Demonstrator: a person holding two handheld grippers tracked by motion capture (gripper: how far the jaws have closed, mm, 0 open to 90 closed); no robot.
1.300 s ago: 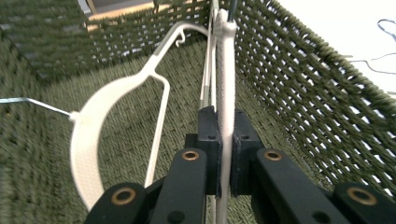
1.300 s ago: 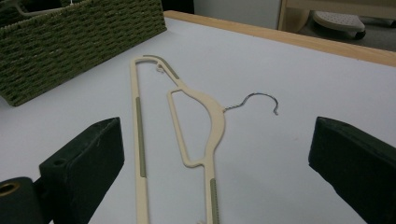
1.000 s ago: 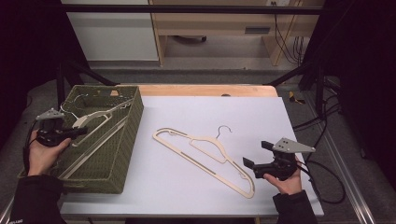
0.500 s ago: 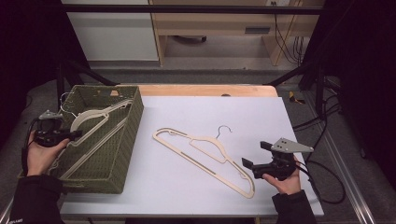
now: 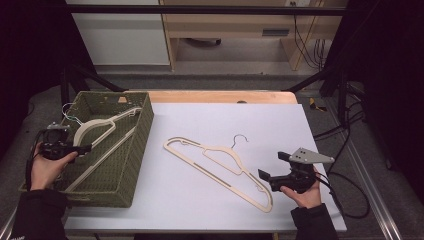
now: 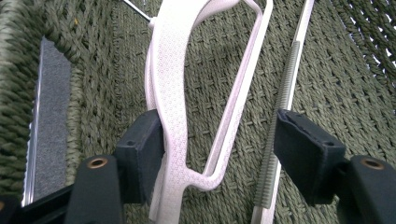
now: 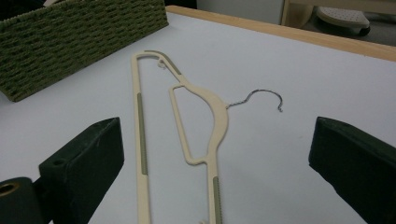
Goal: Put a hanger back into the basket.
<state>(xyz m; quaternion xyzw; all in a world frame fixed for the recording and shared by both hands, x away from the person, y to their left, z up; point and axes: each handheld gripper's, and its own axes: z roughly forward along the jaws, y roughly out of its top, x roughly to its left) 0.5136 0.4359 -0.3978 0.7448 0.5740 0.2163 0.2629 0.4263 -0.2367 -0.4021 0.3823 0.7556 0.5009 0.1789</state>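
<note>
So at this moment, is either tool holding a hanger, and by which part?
Neither. The left tool has just been opening around the white hanger in the basket; the right tool is open, short of the cream hanger.

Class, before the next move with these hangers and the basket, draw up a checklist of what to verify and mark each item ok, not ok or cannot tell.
1. White hanger lies inside the green basket: ok.
2. Left gripper has let go: ok; its jaws have just been opening, the hanger between them, one pad beside it.
3. Cream hanger lies flat on the white table, apart from the basket: ok.
4. Right gripper open: ok, jaws wide.
5. Right gripper holds the cream hanger: not ok, nothing between the jaws.
6. Room in the basket for a second hanger: cannot tell.
</note>
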